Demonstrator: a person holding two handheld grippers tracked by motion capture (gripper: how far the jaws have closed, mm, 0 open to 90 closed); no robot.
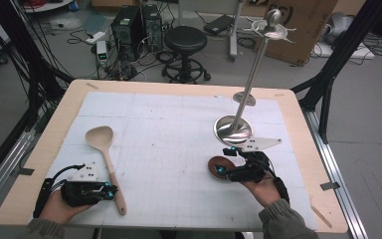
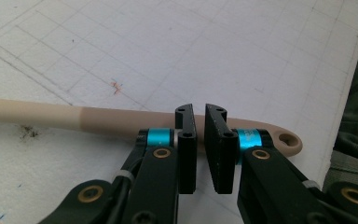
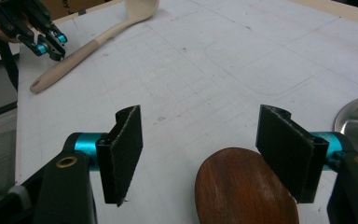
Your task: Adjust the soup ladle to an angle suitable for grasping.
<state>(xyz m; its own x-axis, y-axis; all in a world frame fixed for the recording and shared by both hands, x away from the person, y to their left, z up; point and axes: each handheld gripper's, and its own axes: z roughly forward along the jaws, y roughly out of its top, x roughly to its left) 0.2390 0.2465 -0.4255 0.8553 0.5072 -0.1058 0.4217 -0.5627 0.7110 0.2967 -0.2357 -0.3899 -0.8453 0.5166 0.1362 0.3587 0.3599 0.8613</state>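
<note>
**Operator:** Right gripper [image 3: 200, 156] first, being nearest the lens. How do its jaws stand?

**Technician:** Wide apart, holding nothing. The dark wooden spoon bowl [image 3: 244, 189] lies flat on the mat between them, closer to the jaw on the stand's side. In the high view the right gripper [image 1: 227, 162] sits just beside the steel stand base [image 1: 233, 128].

**Operator:** And the left gripper [image 2: 199, 142]?

**Technician:** Jaws nearly closed, a narrow slit between them, gripping nothing. The beige ladle handle [image 2: 74, 119] runs crosswise just beyond the tips, its holed end [image 2: 289, 139] off to one side.

**Operator:** Governing relation for the next move?

**Technician:** Handle axis. In the high view the beige ladle [image 1: 107, 159] runs from its bowl on the far side to the handle end near the left gripper [image 1: 110, 191]. The left hand is the nearer; likely the jaws must open before straddling the handle.
</note>
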